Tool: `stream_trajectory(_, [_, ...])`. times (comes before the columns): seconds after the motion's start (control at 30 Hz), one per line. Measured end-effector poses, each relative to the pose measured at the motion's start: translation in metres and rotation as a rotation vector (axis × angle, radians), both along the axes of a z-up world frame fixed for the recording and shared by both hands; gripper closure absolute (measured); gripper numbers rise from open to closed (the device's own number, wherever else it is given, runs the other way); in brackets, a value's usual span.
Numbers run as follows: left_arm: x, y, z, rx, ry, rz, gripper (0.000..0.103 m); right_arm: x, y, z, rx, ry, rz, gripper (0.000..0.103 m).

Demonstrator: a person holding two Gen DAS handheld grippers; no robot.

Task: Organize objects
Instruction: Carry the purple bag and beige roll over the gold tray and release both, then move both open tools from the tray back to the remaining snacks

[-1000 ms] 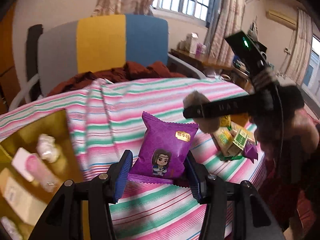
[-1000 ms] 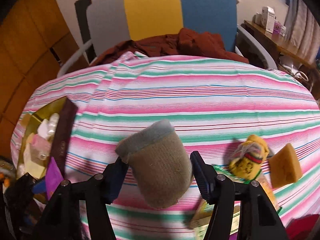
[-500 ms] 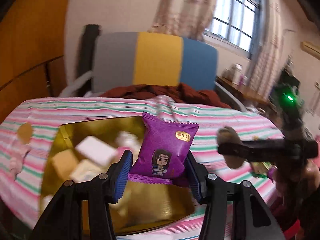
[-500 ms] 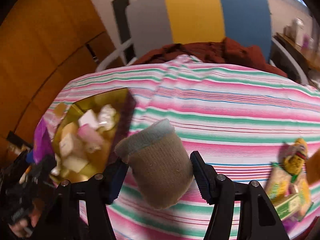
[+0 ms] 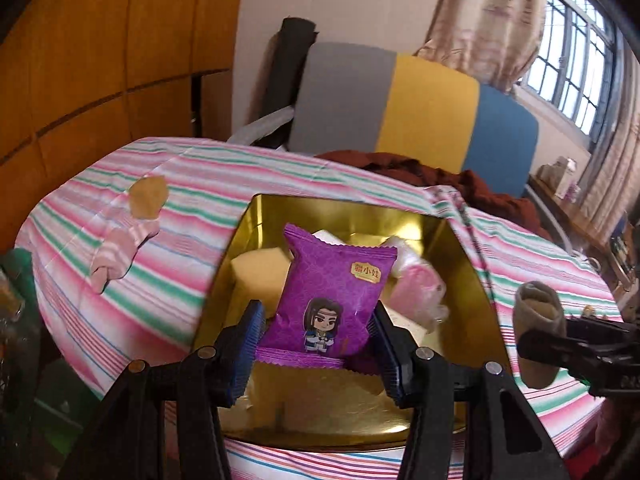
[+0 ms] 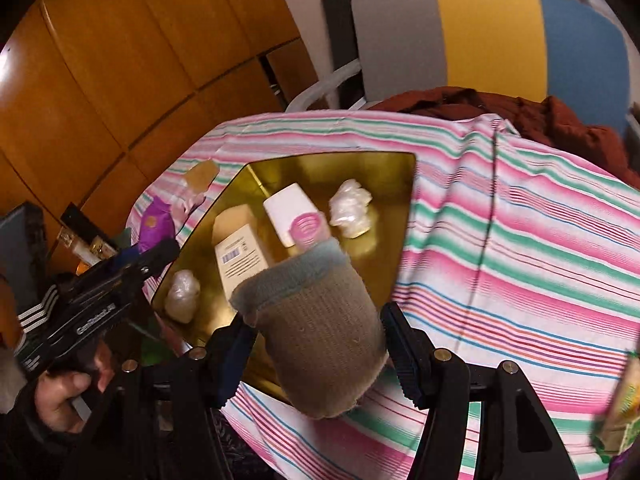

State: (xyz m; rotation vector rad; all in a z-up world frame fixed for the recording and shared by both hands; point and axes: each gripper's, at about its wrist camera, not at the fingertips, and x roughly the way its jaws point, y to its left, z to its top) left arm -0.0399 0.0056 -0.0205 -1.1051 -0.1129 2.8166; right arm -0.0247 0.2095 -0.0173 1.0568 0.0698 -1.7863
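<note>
My left gripper (image 5: 318, 344) is shut on a purple snack packet (image 5: 332, 296) and holds it above the near part of a gold tray (image 5: 472, 264). The tray holds a beige box (image 6: 240, 244), a white and pink container (image 6: 294, 212) and clear wrapped bundles (image 6: 350, 208). My right gripper (image 6: 318, 354) is shut on a rolled brown sock with a blue cuff (image 6: 316, 328), above the tray's near right edge. The sock also shows in the left wrist view (image 5: 536, 336). The left gripper shows in the right wrist view (image 6: 156, 250).
A pink striped sock (image 5: 120, 248) and a tan piece (image 5: 148, 200) lie on the striped tablecloth (image 5: 200, 184) left of the tray. Snack packets (image 6: 620, 408) lie at the right edge. A grey, yellow and blue chair (image 5: 400, 108) with dark red cloth (image 5: 472, 184) stands behind.
Both grippers swung left over the table, from the snack pile to the gold tray. The packet and the sock stayed gripped throughout.
</note>
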Motion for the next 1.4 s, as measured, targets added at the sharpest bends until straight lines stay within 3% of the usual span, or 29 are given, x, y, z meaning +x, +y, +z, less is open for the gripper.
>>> stream_trajectory(0.13, [-0.003, -0.001, -0.009, -0.009, -0.028, 0.006, 0.049, 0.006, -0.010, -0.004, 0.013, -0.002, 0.016, 0.039])
stream_trajectory(0.3, [-0.005, -0.002, -0.016, -0.012, -0.058, 0.025, 0.037, 0.013, -0.023, -0.011, 0.032, -0.010, 0.030, 0.037])
stream_trajectory(0.37, [-0.005, -0.003, -0.017, -0.021, -0.064, 0.037, 0.033, 0.016, -0.028, -0.014, 0.035, -0.012, 0.037, 0.029])
stream_trajectory(0.4, [-0.006, -0.004, -0.016, -0.013, -0.067, 0.039, 0.033, 0.017, -0.030, -0.014, 0.034, -0.010, 0.036, 0.017])
stream_trajectory(0.43, [-0.005, -0.006, -0.015, -0.007, -0.066, 0.041, 0.033, 0.018, -0.032, -0.015, 0.033, -0.006, 0.032, 0.014])
stream_trajectory(0.8, [0.010, 0.004, 0.004, -0.035, -0.002, 0.038, 0.033, 0.025, -0.026, -0.014, 0.034, 0.026, -0.023, 0.012])
stream_trajectory(1.07, [0.017, 0.010, 0.003, -0.028, -0.010, 0.016, 0.033, 0.036, -0.023, -0.004, 0.040, 0.116, -0.067, 0.010])
stream_trajectory(1.4, [0.020, 0.009, 0.003, -0.019, -0.010, 0.015, 0.033, 0.035, -0.016, -0.002, 0.039, 0.135, -0.101, 0.007])
